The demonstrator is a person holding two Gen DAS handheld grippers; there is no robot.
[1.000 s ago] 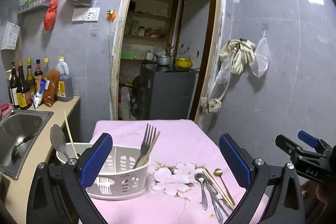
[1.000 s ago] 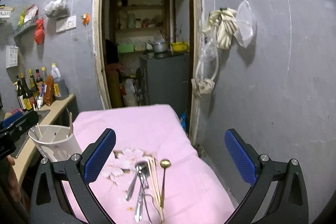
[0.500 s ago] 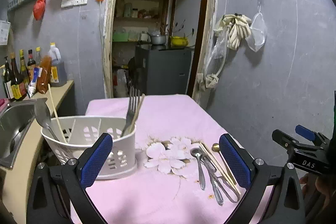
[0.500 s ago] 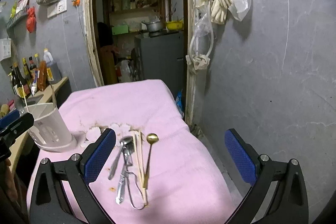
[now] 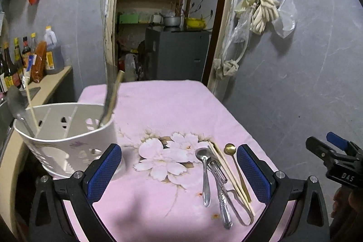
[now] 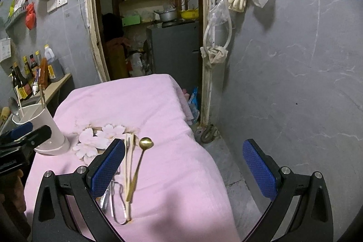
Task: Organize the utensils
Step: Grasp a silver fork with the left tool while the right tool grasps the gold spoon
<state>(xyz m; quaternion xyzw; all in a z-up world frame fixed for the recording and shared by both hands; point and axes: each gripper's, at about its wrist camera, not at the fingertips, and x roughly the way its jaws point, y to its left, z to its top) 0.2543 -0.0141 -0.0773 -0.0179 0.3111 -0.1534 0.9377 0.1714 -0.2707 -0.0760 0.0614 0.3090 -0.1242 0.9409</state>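
A white slotted utensil holder (image 5: 68,140) stands at the left of the pink cloth-covered table (image 5: 163,103) and holds a spoon, a fork and chopsticks. It also shows in the right wrist view (image 6: 45,128). Loose utensils lie at the right: a silver spoon (image 5: 205,174), a peeler (image 5: 221,187), wooden chopsticks (image 5: 229,176) and a gold spoon (image 5: 236,165). The gold spoon (image 6: 138,165) and chopsticks (image 6: 128,174) lie by my right gripper's left finger. My left gripper (image 5: 179,171) is open and empty, just above the cloth. My right gripper (image 6: 183,169) is open and empty over the table's right edge.
A counter with sauce bottles (image 5: 25,60) and a sink edge lie left of the table. A doorway (image 5: 168,22) behind opens onto a dark cabinet. The grey wall (image 5: 295,72) with hanging gloves stands close on the right. The floor (image 6: 229,162) drops off beside the table.
Both grippers have moved down and closer to the table. The holder and loose utensils now look larger and nearer. Both grippers stay open and empty.
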